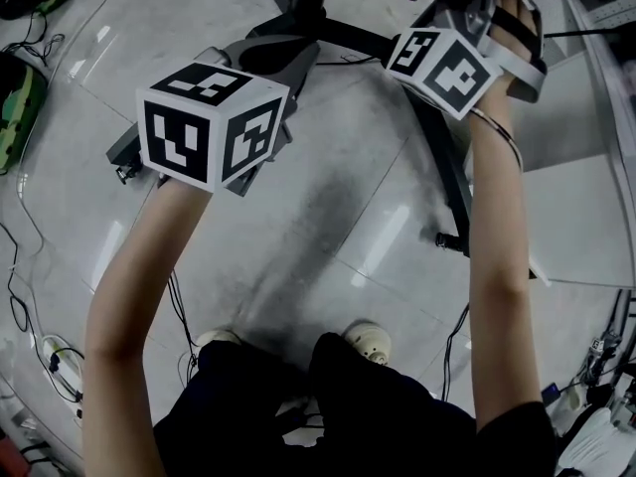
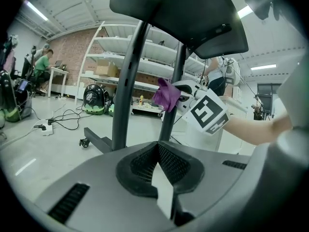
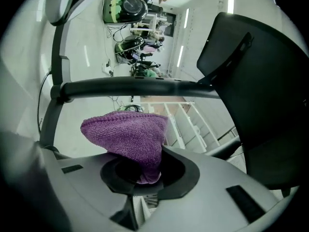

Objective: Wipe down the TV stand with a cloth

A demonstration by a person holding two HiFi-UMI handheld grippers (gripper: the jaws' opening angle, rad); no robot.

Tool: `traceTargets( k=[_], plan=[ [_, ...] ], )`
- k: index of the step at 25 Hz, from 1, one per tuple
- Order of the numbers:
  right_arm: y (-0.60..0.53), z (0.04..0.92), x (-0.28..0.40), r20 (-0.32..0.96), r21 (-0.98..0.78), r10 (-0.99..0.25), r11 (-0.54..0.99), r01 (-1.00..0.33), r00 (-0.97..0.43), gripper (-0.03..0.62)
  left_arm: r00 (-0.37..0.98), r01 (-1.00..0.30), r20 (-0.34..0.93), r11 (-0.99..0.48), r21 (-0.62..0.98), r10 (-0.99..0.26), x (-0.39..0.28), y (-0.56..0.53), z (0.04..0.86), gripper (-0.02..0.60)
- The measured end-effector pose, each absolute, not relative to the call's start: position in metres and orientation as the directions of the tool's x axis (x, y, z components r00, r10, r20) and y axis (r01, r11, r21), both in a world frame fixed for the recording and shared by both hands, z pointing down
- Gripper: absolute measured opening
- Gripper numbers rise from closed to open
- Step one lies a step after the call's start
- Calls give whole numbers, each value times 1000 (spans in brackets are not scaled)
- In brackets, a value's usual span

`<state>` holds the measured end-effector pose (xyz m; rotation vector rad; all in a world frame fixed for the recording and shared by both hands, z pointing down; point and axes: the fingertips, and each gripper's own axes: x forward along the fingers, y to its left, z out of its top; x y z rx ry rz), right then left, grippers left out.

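The left tongs are closed, pads together with nothing between them; they hang idle near the stand. The right tongs are clamped on a purple cloth, which bunches up out of the jaws in a loose fold. So the cloth is in hand and raised to the TV stand, a black frame of two uprights, a crossbar and a dark mounting plate above. In the left gripper view the cloth seems to rest against the further upright, though this may be mere overlap in that view.

As a judgement, the wiping is under way or about to start at the uprights. No streak or damp mark shows what has been covered, so how much is done cannot be told. The crossbar, the plate and the wheeled base legs on the pale floor all appear to be left.

No bucket, bin or tray stands near the work; the cloth is held by the tongs alone. Far off, white shelves carry a cardboard box, too small for its contents to be told. Beside it on the floor lies a green and black case, shut as far as can be seen.
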<state>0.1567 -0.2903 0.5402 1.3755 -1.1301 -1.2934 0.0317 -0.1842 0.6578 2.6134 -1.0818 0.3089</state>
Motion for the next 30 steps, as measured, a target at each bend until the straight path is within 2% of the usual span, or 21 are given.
traceTargets(
  k=[9,17,23,26,30],
  plan=[
    [-294,615,158,-30,997,-998,-33,-70,49,87,700,-710,307,-675,202,-645,39,-183,661,6],
    [-294,701,162,145,989,-988,143,-42,61,86,696,-715,311,-665,214,-648,35,-182,662,6],
    [-289,736,163,242,967,-965,232,-101,98,86,692,-718,320,-663,211,-647,31,-182,667,6],
    [-287,742,158,257,949,-964,236,-210,75,87,698,-711,319,-672,207,-640,32,-182,671,6],
    [-271,720,154,251,853,-968,219,-474,5,87,701,-709,321,-668,224,-637,36,-176,672,6]
  ],
)
